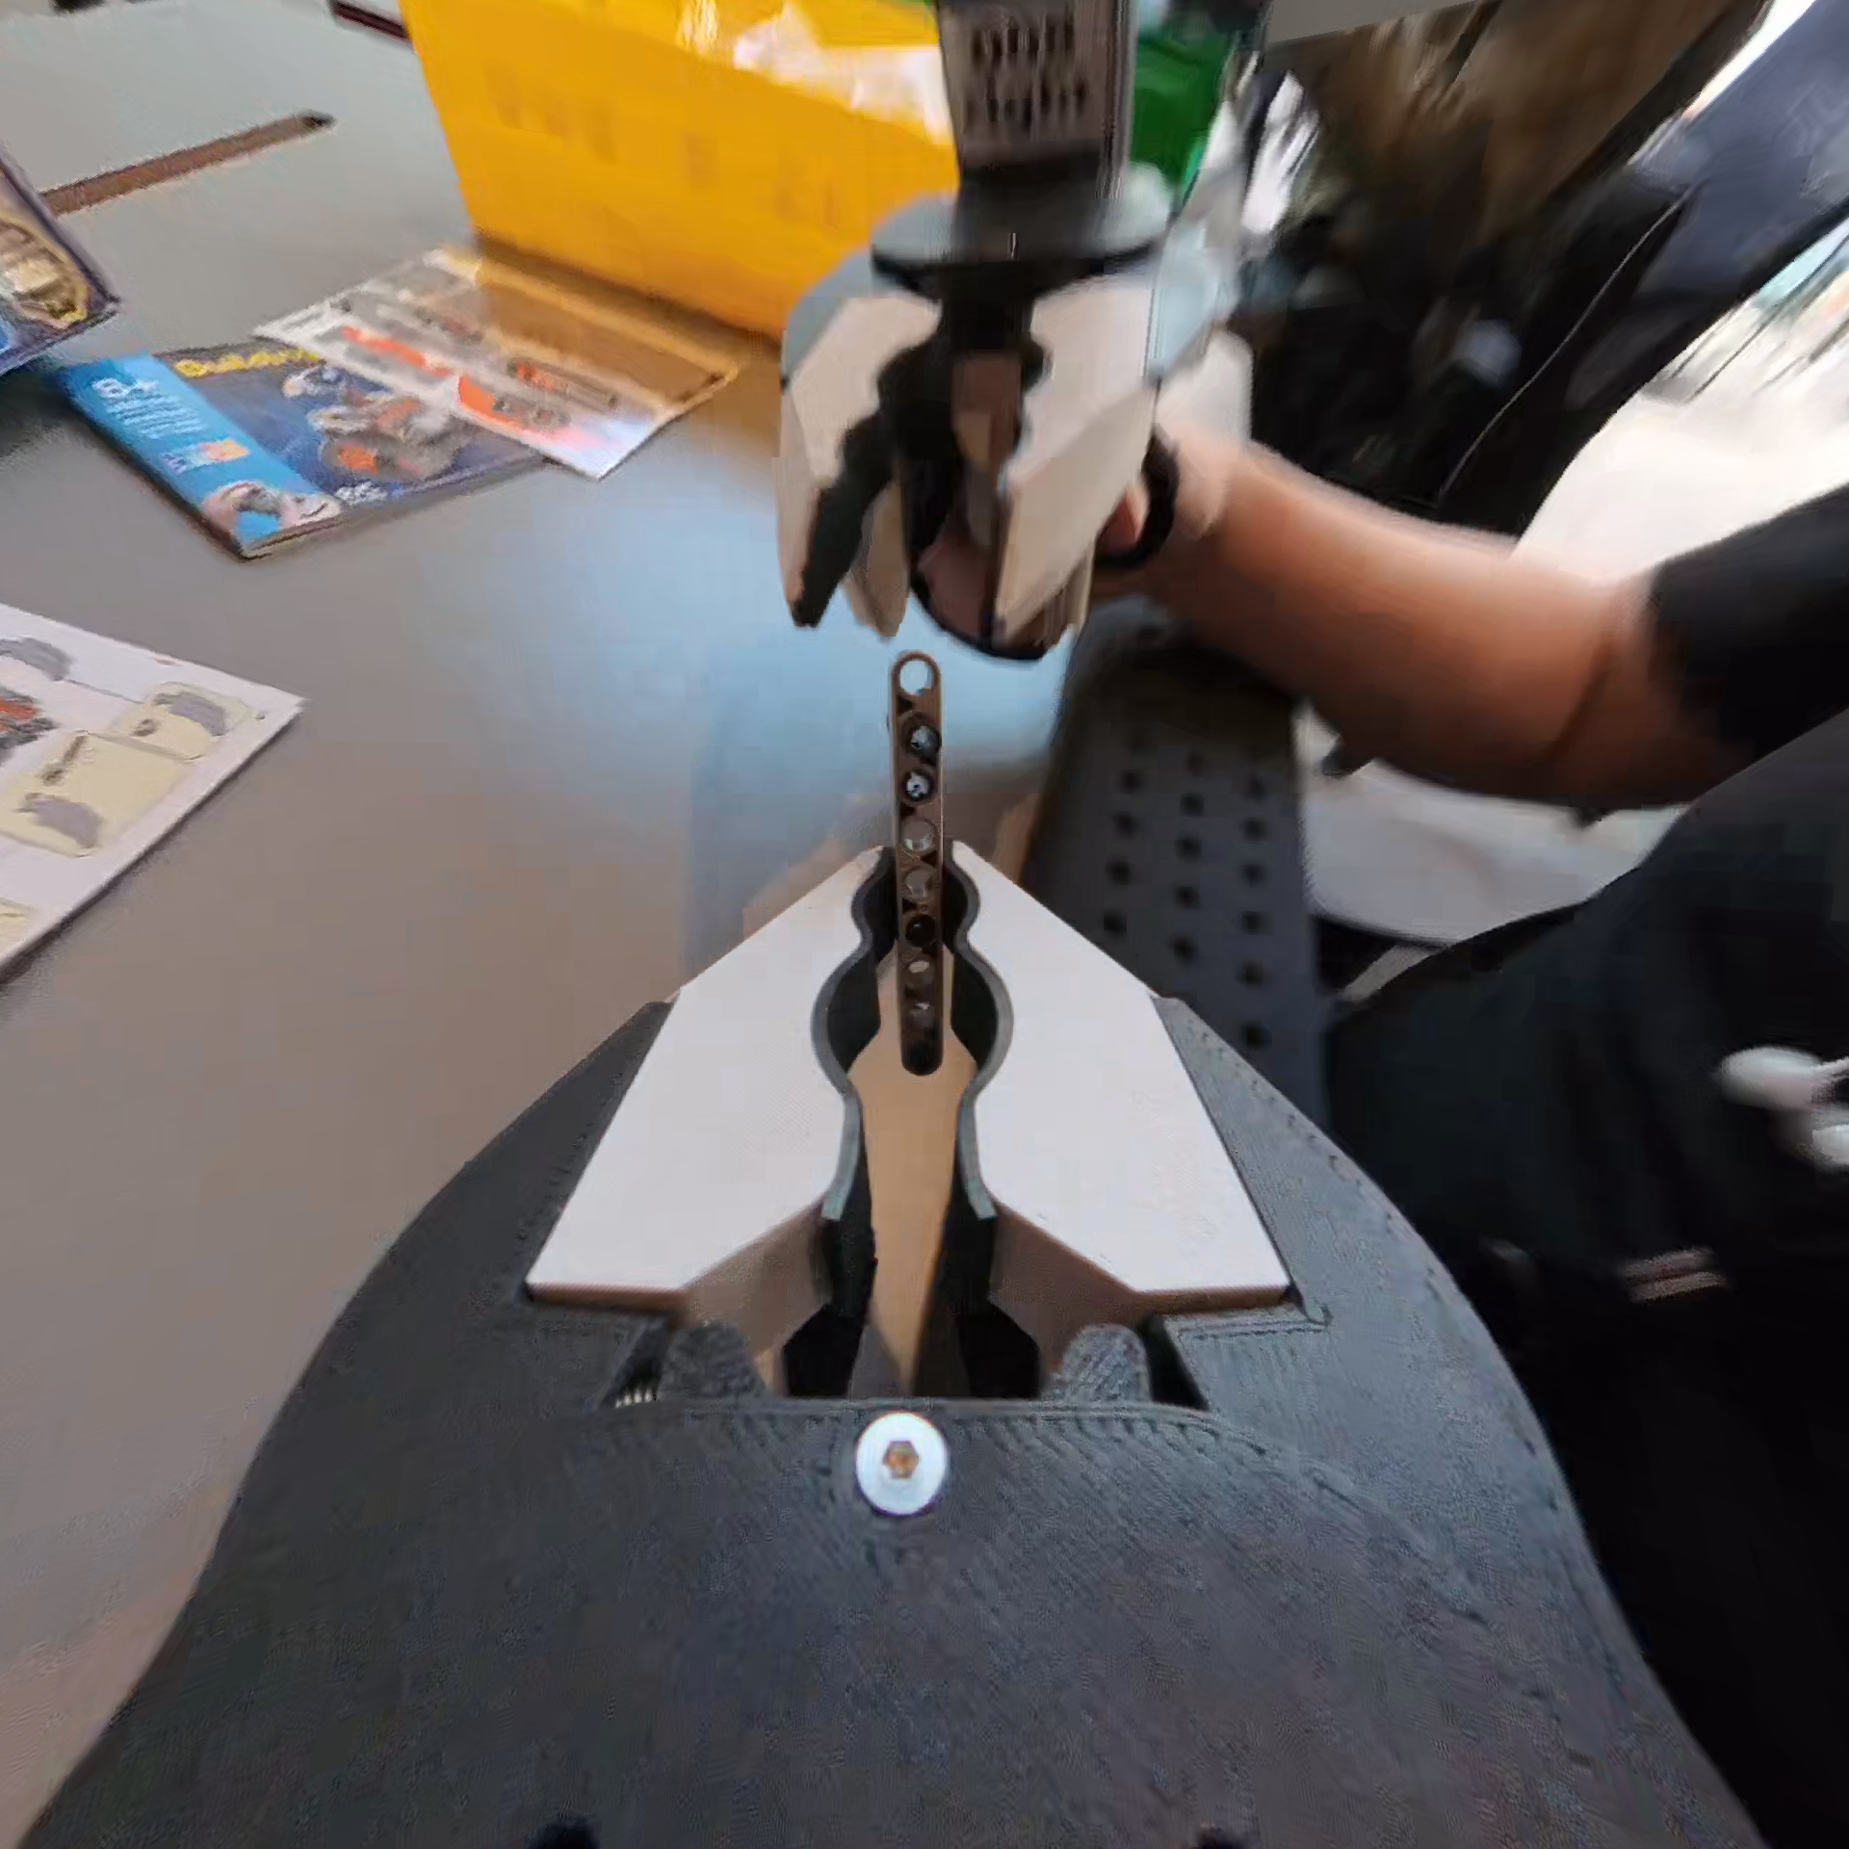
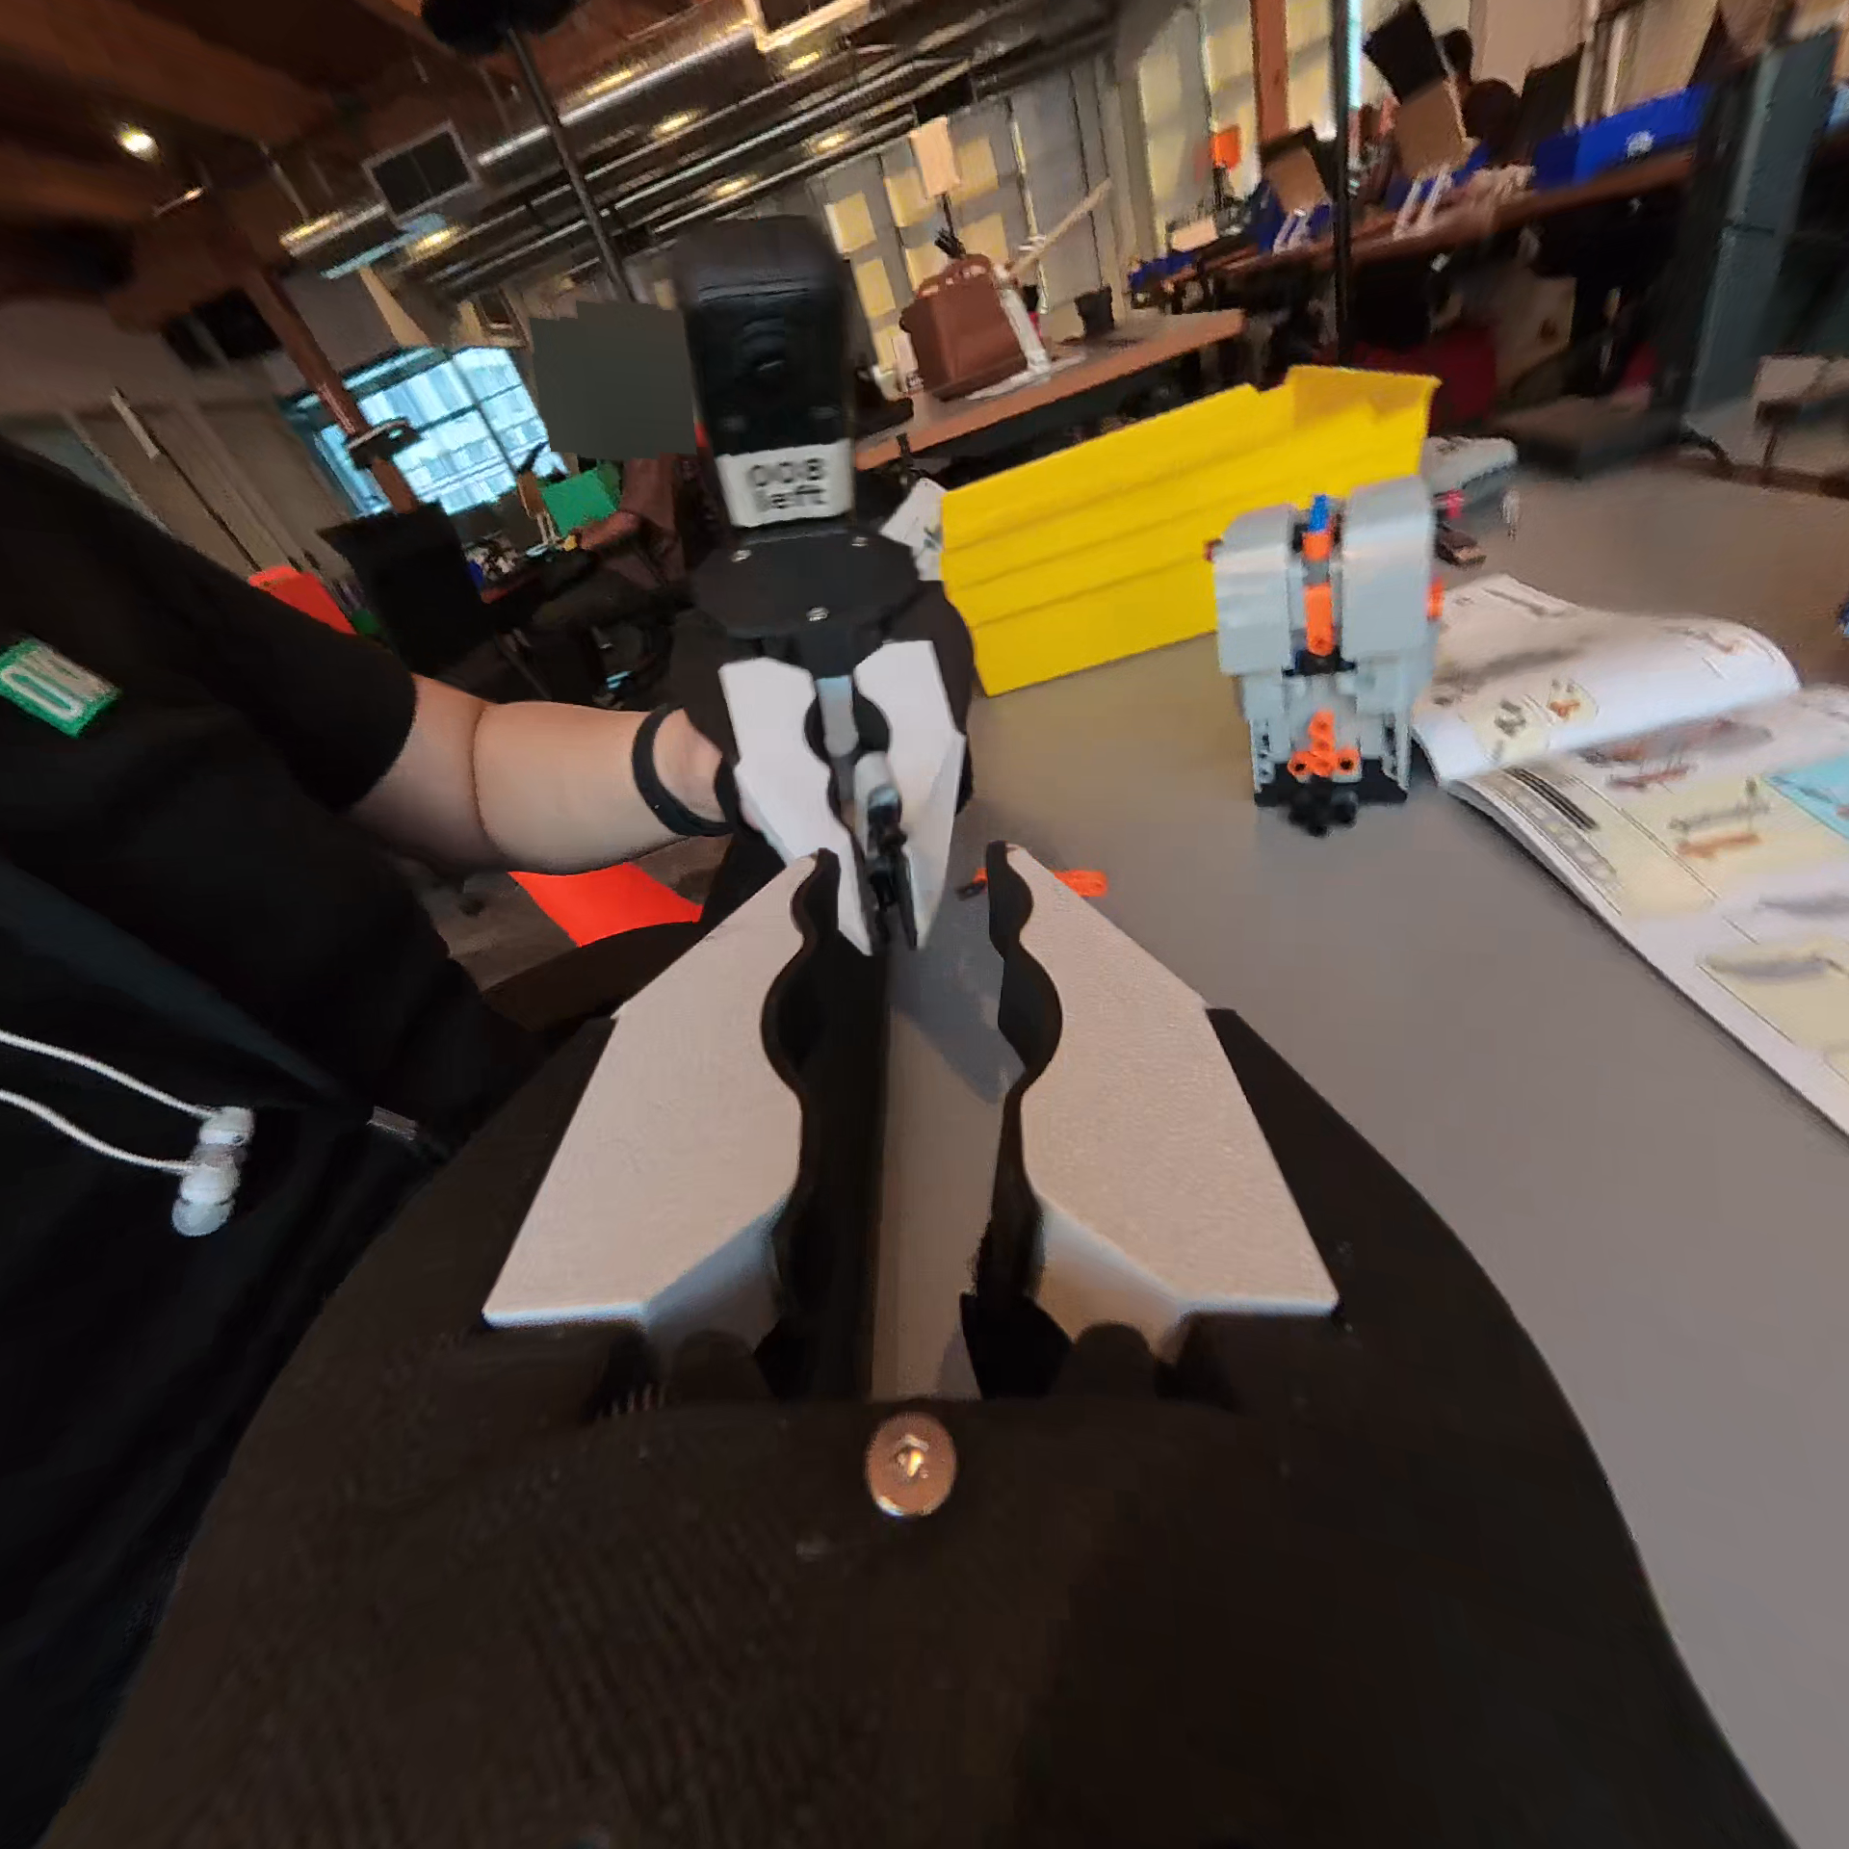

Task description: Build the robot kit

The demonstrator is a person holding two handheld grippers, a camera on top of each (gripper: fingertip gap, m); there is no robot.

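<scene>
- A thin dark-brown plastic beam with round holes (image 1: 918,860) is clamped upright in the left claw (image 1: 917,870).
- The right claw (image 2: 905,880) is held open, empty, just beyond the beam's tip, above the grey surface (image 2: 1351,1001).

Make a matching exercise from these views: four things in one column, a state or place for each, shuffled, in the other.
Things:
1. left claw
2. right claw
3. yellow bin
4. grey brick model

States or places:
A. upright on the table beside the open booklet
B. open, holding nothing
C. shut on a holed beam
D. at the far side of the table

Pairs: 1-C, 2-B, 3-D, 4-A
</scene>
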